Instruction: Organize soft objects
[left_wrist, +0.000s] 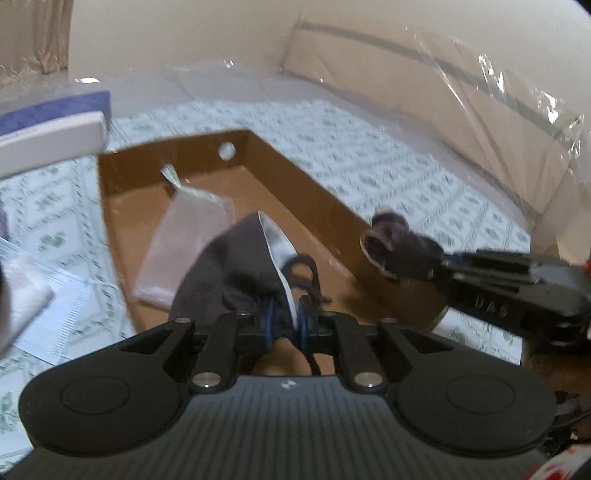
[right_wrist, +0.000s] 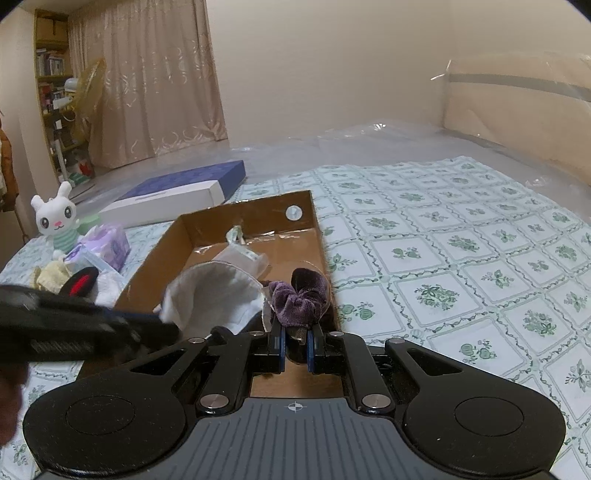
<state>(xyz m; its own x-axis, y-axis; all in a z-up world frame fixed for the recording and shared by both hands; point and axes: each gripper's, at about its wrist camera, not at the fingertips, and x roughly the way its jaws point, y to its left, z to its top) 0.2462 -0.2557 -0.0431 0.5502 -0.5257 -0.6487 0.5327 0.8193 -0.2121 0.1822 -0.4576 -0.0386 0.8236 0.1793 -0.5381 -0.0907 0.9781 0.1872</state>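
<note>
Left gripper (left_wrist: 284, 317) clamped on grey cloth pouch (left_wrist: 229, 266), right gripper (right_wrist: 294, 338) clamped on purple scrunchie (right_wrist: 301, 293), both over cardboard box (right_wrist: 207, 225).

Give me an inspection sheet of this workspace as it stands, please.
Surface: floral bedsheet, partly under clear plastic.
Job's things: cardboard box holds a clear pouch; face mask and purple scrunchie held over it.
Clutter: plush bunny, tissue pack, blue-and-white flat box.
Grippers: left gripper shut on the mask; right gripper shut on the scrunchie.
Cables: nothing seen.
Surroundings: curtain, bookshelf.
</note>
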